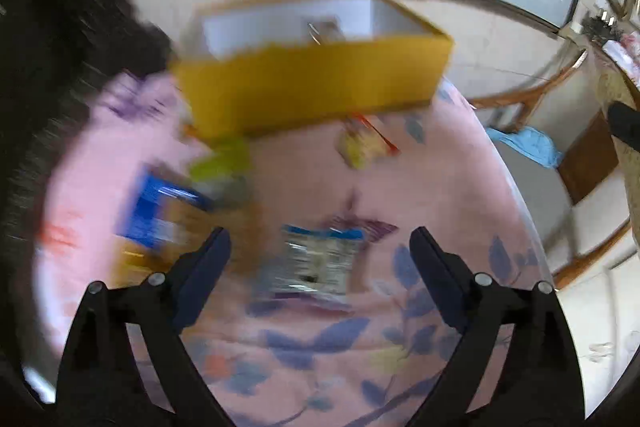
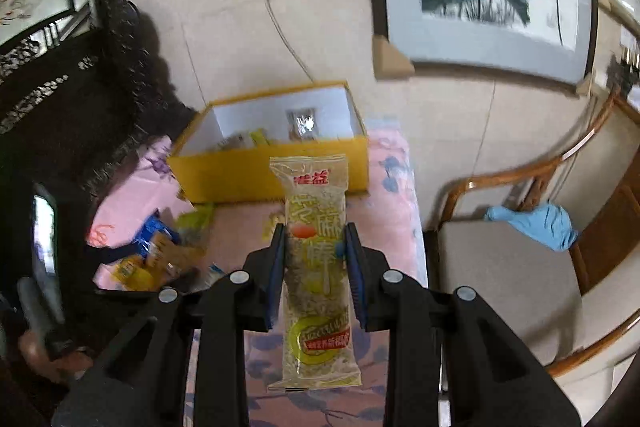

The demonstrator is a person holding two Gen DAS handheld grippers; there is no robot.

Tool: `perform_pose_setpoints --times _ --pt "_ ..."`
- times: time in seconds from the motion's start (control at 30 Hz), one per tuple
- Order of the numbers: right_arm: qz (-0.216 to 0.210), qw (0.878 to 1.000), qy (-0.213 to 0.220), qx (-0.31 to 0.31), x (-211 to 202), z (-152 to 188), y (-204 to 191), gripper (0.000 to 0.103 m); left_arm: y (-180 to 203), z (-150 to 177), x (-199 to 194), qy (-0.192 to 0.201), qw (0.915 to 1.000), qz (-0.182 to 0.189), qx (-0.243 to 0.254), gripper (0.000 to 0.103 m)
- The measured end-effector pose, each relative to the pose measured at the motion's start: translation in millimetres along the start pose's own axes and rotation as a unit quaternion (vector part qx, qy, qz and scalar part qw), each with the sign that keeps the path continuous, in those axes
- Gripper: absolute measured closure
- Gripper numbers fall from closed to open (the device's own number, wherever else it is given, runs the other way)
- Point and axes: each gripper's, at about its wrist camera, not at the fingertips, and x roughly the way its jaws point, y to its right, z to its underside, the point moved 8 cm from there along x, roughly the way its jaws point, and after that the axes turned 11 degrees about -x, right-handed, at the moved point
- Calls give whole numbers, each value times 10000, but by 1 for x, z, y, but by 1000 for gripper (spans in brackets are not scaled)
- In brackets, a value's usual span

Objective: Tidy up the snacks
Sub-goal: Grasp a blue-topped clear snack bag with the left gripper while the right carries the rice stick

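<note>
- Left wrist view: the left gripper [image 1: 320,247] has its jaws spread wide, with nothing between them. The picture is motion-blurred.
- Left wrist view: a silver packet with a blue top edge [image 1: 316,261] lies flat on the pink floral cloth [image 1: 432,187], framed between the two fingertips but beneath them; contact cannot be confirmed.
- Left wrist view: a blue packet [image 1: 156,215] and a green packet [image 1: 224,163] lie to the left; a yellow packet [image 1: 366,143] lies just in front of the yellow box [image 1: 312,87].
- Right wrist view: the right gripper [image 2: 315,255] is pinching a long sesame-bar packet [image 2: 316,267] at mid-length, both pads pressed on its sides. The packet runs along the fingers, its top end overlapping the box's front wall [image 2: 240,171] in the picture.
- Right wrist view: the box stands open ahead, with several packets already inside.
- Procedure, judged: carry the bar over the front wall, keep the grip firm until it is above the white interior, lower it, then release. Avoid catching the leading end on the rim.
</note>
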Motion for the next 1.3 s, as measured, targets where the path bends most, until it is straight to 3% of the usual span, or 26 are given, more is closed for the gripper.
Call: perform_pose_setpoints --times 0.1,0.2,0.27,0.33,0.37,0.53,0.6,0.77,0.83,0.87,0.9,0.93,0.97,1.07,1.3 --pt "32 9995 -302 104 18 13 6 74 10 15 44 -411 9989 202 133 11" --pt "42 9995 -311 83 28 19 11 74 12 27 84 -640 9967 43 498 11" --pt "199 9993 -314 87 35 21 18 74 12 29 93 -451 9948 -178 901 11" --pt "199 9989 -323 278 37 22 25 74 15 29 90 -539 9918 -91 1154 31" --pt "155 9986 -348 369 37 23 28 74 15 27 87 -551 9910 -170 1207 50" --pt "149 9986 -397 302 35 22 26 74 13 24 79 -626 9917 -275 1089 71" --pt "89 9989 -361 275 30 20 24 74 19 21 67 -692 9941 77 831 85" --pt "124 9997 -177 148 15 10 21 74 25 7 29 -285 9949 146 959 87" --pt "121 9998 -111 145 10 8 20 74 20 1 20 -109 9957 64 921 85" --pt "115 9998 -85 139 8 8 19 74 16 -3 19 15 9958 -66 911 78" --pt "120 9998 -63 117 6 8 18 74 13 -6 21 67 9956 -157 923 48" --pt "119 9999 -26 78 4 9 17 74 10 -6 24 71 9949 -239 974 28" --pt "120 9999 5 68 2 10 17 74 7 -6 26 119 9944 -283 1007 16" --pt "207 9996 91 172 -2 13 22 74 8 1 31 10 9924 -20 1230 14" --pt "362 9981 -86 501 8 32 34 74 11 40 80 -648 9806 -268 1832 2"
